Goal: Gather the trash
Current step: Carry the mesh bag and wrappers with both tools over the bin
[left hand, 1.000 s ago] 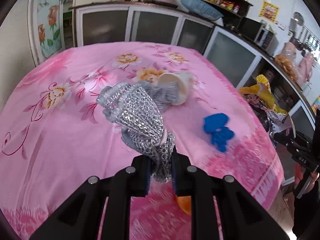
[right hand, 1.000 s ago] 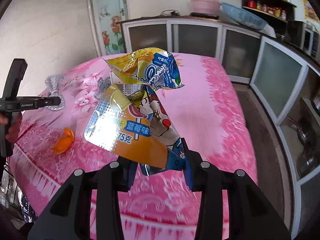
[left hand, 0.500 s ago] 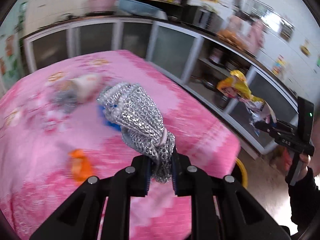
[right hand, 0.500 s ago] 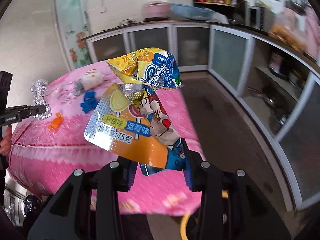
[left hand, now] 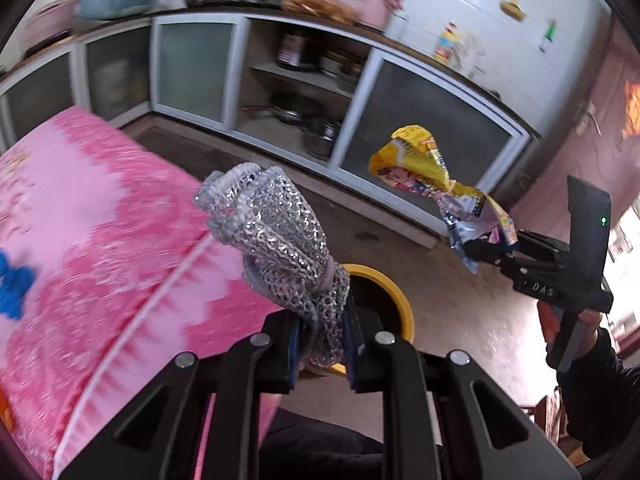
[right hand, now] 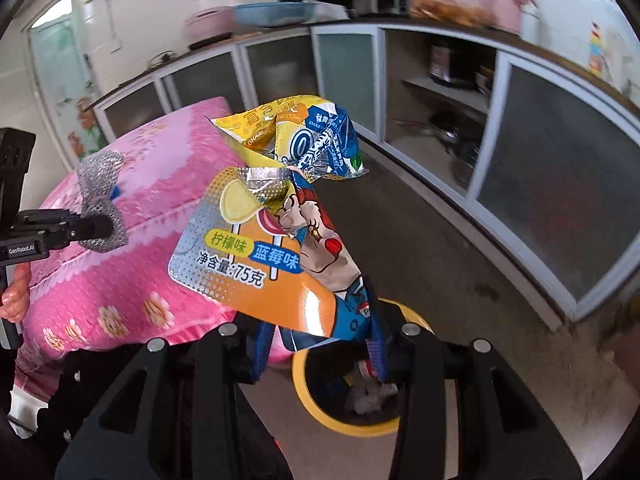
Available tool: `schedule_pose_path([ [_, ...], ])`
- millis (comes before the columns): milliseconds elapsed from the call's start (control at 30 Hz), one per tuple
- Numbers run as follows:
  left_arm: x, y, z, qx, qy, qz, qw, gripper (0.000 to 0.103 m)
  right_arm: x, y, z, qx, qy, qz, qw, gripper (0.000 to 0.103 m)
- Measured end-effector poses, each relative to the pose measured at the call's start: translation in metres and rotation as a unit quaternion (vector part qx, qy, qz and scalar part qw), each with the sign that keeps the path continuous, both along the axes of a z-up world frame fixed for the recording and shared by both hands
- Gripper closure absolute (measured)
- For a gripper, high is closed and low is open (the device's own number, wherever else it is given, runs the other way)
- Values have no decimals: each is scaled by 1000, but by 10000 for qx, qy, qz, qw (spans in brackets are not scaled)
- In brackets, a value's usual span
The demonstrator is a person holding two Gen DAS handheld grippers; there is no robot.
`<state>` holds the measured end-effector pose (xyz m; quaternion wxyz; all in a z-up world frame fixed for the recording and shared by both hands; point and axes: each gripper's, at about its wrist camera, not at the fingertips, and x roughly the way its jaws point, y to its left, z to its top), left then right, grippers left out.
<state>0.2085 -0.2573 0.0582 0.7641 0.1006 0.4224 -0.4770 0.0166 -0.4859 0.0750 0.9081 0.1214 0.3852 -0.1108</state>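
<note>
My left gripper (left hand: 322,344) is shut on a glittery silver mesh bow (left hand: 276,236), held up over the edge of the pink tablecloth. The same bow (right hand: 100,196) and the left gripper (right hand: 96,227) show at the left of the right wrist view. My right gripper (right hand: 318,344) is shut on crumpled yellow, orange and blue snack wrappers (right hand: 272,232); these wrappers (left hand: 436,188) and the right gripper (left hand: 476,250) appear at the right of the left wrist view. A yellow-rimmed bin (right hand: 416,318) stands on the floor below both grippers, its rim (left hand: 394,290) partly hidden behind the bow.
The pink flowered table (left hand: 100,220) fills the left, with a blue scrap (left hand: 14,284) on it. Grey-fronted cabinets (right hand: 560,184) and open shelves with pots (left hand: 304,120) run along the back and right. Bare floor (left hand: 460,320) lies around the bin. A person's hand (left hand: 560,320) holds the right gripper.
Both grippers have swung off the table toward the right with their loads. The table slid left in both views and the yellow bin on the floor came into sight under them.
</note>
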Motion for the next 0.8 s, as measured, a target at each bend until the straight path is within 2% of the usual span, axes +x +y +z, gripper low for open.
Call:
schedule_pose_path([
  [233,-13,-55,-17,149,137,-415,9989,87,-30,-19,-37,287,331,-241,9987,66],
  [533,-27,-108,-52,446,305,-801,9953,87,-46,-43,-81,693,741,-575,9932,66],
  [800,-48,-163,-102,943,345,-1108,9888,86,-48,-56,-132,896,1356,-788,9836,66],
])
